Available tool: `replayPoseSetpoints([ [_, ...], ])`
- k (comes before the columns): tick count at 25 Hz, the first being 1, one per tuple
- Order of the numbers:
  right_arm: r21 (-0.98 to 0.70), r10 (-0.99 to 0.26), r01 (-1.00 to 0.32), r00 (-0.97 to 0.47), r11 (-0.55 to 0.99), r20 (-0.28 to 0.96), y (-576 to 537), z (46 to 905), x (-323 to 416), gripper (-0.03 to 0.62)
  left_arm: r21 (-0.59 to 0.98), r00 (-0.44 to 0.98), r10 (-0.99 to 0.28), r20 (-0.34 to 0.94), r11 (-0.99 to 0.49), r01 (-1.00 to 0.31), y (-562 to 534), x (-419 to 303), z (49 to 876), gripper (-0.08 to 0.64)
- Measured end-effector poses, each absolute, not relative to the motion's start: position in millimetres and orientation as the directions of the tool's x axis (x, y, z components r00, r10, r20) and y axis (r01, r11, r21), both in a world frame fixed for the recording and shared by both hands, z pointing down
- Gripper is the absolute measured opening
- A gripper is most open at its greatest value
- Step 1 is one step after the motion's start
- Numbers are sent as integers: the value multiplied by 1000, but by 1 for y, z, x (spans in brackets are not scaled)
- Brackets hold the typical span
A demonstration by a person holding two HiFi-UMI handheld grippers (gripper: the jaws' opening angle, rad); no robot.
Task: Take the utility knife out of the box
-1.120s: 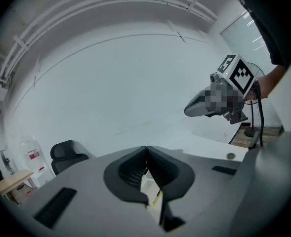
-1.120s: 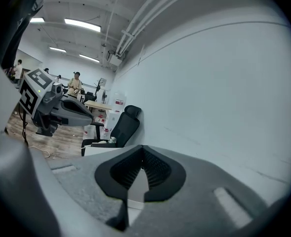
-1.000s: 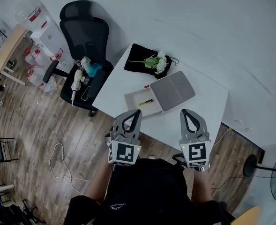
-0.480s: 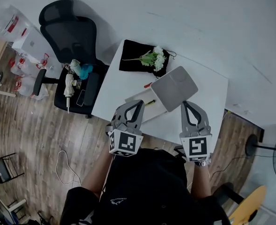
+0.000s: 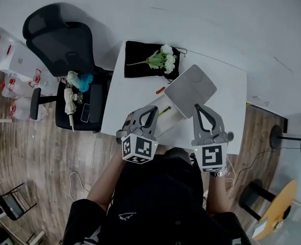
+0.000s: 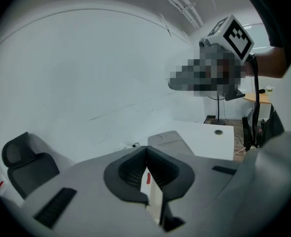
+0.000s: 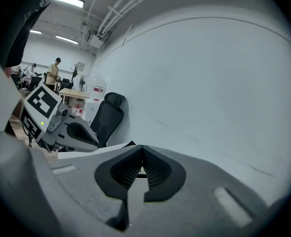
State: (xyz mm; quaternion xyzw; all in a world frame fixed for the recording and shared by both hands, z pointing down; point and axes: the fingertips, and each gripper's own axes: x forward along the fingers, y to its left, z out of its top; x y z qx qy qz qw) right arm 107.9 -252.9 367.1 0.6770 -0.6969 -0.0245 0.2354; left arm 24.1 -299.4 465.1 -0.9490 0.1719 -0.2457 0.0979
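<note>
A slim yellow-and-black utility knife (image 5: 163,111) lies in the open white box (image 5: 170,121).

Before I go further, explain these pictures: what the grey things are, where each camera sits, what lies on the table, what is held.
A person holds two hand tools with tongs: the left gripper and the right gripper. One camera sits on the head, looking down; one rides on each tool. On the white table stand an open box with a yellow-green item inside, likely the utility knife, and flowers on a black cloth. Both tongs are shut and empty.
</note>
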Motion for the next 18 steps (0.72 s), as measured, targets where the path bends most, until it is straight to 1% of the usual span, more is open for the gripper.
replayPoseSetpoints([
  [4,380,-944,-923,69,63,323,-252,369,106,5,-248,815,-328,478,-940,-233,-302,29,486,6],
  [8,361,-924,-932,121,19,362,-248,377,110,5,-217,803,-281,526,-957,-192,-301,38,510,6],
  [12,405,-914,-914,133,37,384,-248,382,111,5,-171,776,-256,577,-966,-192,-303,43,537,6],
  [18,379,-896,-925,153,19,417,-240,394,117,5,-140,730,-215,649,-977,-164,-300,52,575,6],
])
